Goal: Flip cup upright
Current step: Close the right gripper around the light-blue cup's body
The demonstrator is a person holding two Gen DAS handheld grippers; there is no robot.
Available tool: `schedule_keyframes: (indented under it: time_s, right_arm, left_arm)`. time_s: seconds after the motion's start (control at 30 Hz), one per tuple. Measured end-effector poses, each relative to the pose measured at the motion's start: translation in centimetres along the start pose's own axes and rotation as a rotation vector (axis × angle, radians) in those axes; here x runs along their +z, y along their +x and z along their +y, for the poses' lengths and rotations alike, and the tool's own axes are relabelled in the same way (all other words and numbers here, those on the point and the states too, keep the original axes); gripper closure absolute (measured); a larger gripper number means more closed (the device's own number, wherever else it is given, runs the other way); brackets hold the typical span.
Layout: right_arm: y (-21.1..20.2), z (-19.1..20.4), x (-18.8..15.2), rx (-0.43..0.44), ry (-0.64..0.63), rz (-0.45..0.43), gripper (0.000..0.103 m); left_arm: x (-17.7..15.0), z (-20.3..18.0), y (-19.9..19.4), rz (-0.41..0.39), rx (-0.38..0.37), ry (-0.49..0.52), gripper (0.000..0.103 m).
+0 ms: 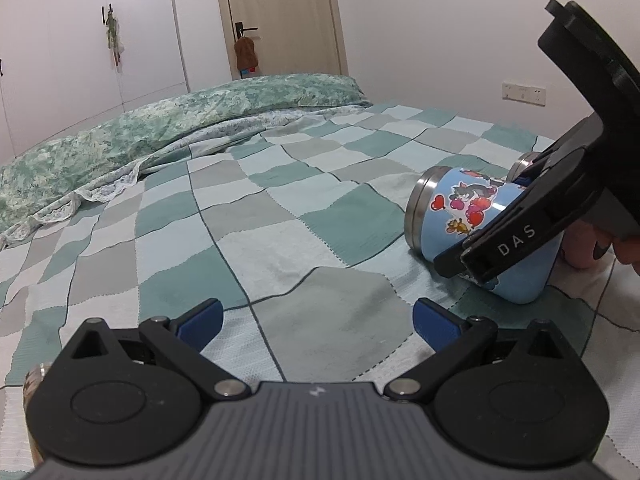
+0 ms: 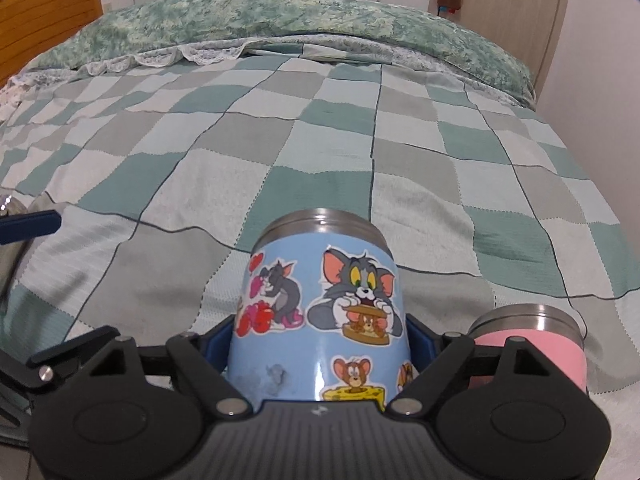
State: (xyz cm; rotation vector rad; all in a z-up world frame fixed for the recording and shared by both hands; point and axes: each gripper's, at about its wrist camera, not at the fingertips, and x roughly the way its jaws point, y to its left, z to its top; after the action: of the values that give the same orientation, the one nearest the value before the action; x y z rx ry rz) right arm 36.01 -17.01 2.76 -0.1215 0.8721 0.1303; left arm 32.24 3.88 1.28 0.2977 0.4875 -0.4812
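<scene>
The blue cup point(image 2: 320, 312) lies on its side on the checked bedspread point(image 2: 328, 120), steel base end pointing away from the right gripper point(image 2: 320, 344), whose blue fingers point(image 2: 420, 340) press against its two flanks, closed on the wider, mouth-end part of the body. Taking it across the barrel this way looks chosen so that a turn of the wrist can swing the base down and the mouth up. In the left wrist view the cup's base end is tipped slightly up off the cloth, with the lower edge near the mouth touching the bed.

The left gripper point(image 1: 316, 320) hangs low over the bedspread, its fingers point(image 1: 200, 320) spread apart with nothing between them, well to the left of the cup.

Just beyond the right finger lies a pink cup point(image 2: 532, 344), close beside the blue one; it is the one thing likely to be bumped during the turn. Ahead of the fingers the bedspread is bare up to the rumpled green quilt point(image 2: 280, 20).
</scene>
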Motion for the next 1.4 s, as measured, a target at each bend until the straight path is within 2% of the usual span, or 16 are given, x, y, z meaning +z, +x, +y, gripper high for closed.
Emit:
schedule_keyframes:
  time_s: [0.4,0.67,0.83,1.0,1.2,1.4]
  right_arm:
    - [-2.3,-0.3,-0.6,0.018,0.053,-0.005,0.02]
    - [-8.3,0.7,-1.8,0.051,0.077,-0.051,0.02]
    - [-12.2,2.2,-4.2,0.083,0.085,-0.058,0.02]
    - [-14.3,3.5,-7.8,0.1,0.117,-0.046,0.02]
    - [-14.6,4.8,-11.6,0.117,0.127,0.013,0.02]
    - [-13.0,5.9,-13.6,0.112,0.128,0.065,0.02]
  left_arm:
    - [0.6,-0.7,-2.9,-0.031,-0.012,-0.006,0.0]
    - [0.7,-1.9,-8.4,-0.064,-0.004,-0.001,0.0]
    - [-0.1,-3.2,-12.0,-0.069,0.004,-0.003,0.0]
    - [-2.6,-4.7,-15.1,-0.04,0.027,-0.035,0.0]
    - [-5.2,-6.1,-18.1,-0.007,0.045,-0.053,0.0]
    - [-6.7,-6.7,-19.5,0.016,0.074,-0.071,0.0]
